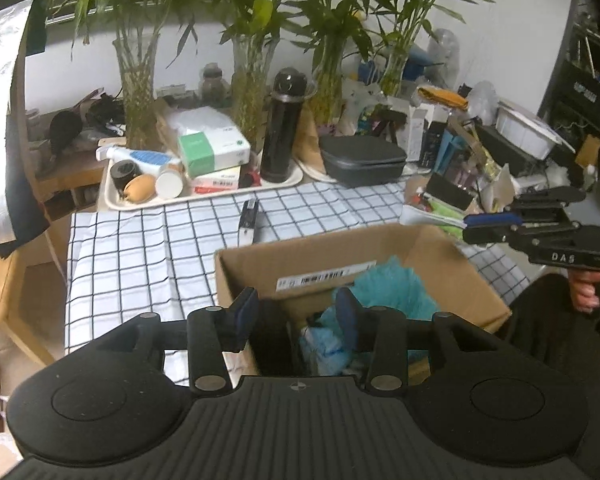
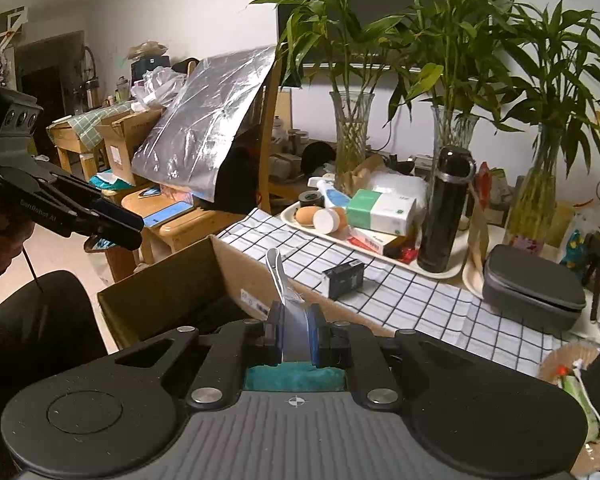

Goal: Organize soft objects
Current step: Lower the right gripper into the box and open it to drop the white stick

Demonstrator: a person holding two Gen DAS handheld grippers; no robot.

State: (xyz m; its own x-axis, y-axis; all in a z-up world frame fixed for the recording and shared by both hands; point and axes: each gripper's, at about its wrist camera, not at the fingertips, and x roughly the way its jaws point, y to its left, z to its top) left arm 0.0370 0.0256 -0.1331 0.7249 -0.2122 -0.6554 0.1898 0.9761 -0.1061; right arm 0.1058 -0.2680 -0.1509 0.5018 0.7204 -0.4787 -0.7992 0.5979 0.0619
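Two tongs above cardboard box [image 1: 452, 276] on checkered counter [image 1: 140, 248].
Left tongs [image 1: 296, 316] spread wide, empty; teal plush [image 1: 388, 288] inside box, 1 o'clock. Right tongs [image 2: 296, 336] clamp a pale flat item [image 2: 290, 320].

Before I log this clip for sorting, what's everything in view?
Cardboard box: one, brown, front of checked cloth.
Fluffy soft items: several, teal and blue, inside box.
Flask: one, black, on cream tray.
Tissue pack: one, green-white, on tray.
Case: one, dark grey, right of flask.
Glass vases with bamboo: four, back row.
Left tongs: open, over box.
Right tongs: shut on pale sheet.
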